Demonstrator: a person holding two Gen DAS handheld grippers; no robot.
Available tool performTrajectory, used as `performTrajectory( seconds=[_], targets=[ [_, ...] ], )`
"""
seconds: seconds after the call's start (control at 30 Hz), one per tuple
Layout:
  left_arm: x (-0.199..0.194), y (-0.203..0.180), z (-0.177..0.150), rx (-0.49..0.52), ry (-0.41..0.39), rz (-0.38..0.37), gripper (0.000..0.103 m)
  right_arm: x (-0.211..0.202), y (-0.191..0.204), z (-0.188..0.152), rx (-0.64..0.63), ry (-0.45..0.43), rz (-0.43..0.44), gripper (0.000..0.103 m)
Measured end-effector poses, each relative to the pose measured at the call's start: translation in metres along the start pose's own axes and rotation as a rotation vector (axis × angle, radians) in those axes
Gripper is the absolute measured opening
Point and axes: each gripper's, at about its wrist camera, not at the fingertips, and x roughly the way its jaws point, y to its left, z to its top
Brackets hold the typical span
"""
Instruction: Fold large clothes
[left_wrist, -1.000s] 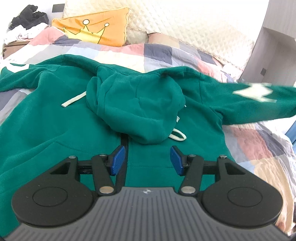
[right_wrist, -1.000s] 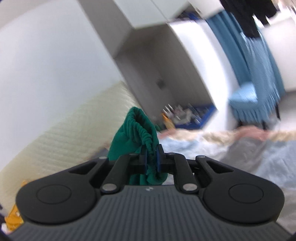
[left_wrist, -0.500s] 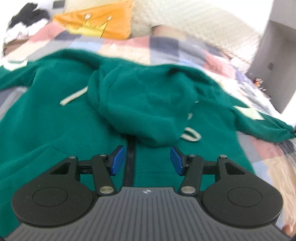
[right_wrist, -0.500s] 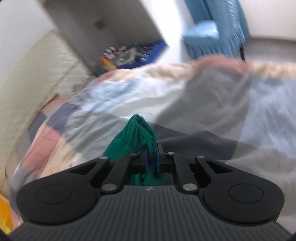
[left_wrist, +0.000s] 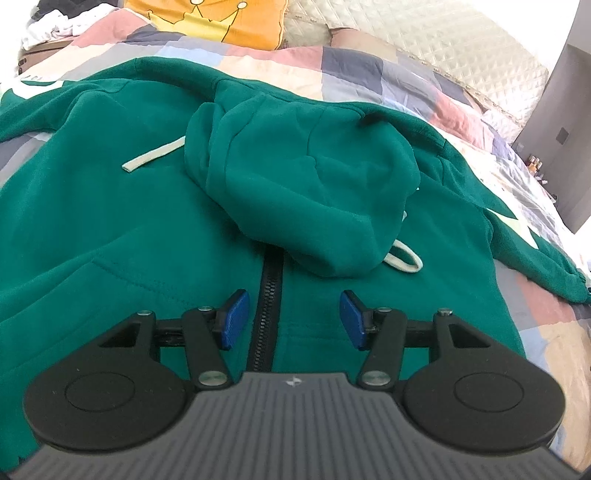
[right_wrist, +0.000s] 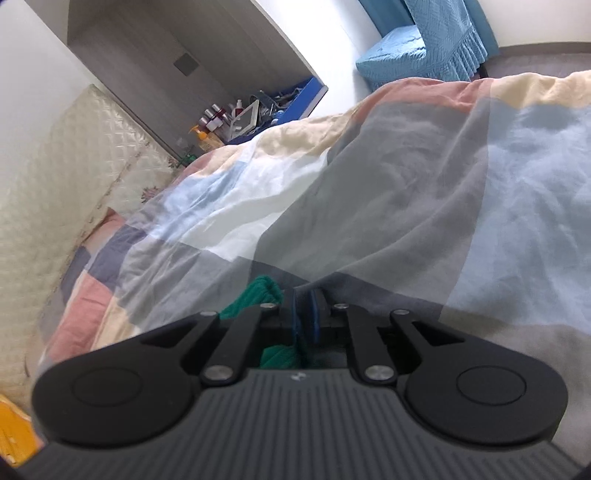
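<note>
Left gripper (left_wrist: 293, 319) hangs wide open over the green hoodie (left_wrist: 110, 206); right gripper (right_wrist: 306, 319) pinches its cuff (right_wrist: 260, 293) above the bed (right_wrist: 406, 184).

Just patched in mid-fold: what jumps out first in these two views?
A big green hoodie lies spread front-up across the patchwork quilt, its hood flopped down over the zipper. The left gripper hovers open above that zipper, while the right gripper is clamped on the sleeve cuff.

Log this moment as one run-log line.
task: fold hoodie | left gripper: open, over zipper | right gripper: shut on sleeve cuff, low over quilt
</note>
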Motion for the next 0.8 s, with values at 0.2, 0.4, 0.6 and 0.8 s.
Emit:
performTrajectory(
  seconds=[0.2,0.4,0.6,0.8],
  targets=[
    [-0.016,-0.008,-0.006,0.059,-0.034,0.026,0.06,-0.035,0.011,-0.001,0.012,0.011,0.092,0.072],
    [-0.032,-0.011,-0.009,0.056,-0.062,0.013,0.06,-0.04,0.009,-0.045,0.069,0.174,0.182,0.074],
    [-0.036,-0.009,-0.012,0.048,-0.059,0.013,0.06,-0.016,0.011,-0.081,0.084,0.238,0.198,0.073],
    [-0.029,-0.006,-0.009,0.011,-0.067,0.02,0.06,0.01,0.015,-0.072,0.114,0.14,0.264,0.071]
  ],
)
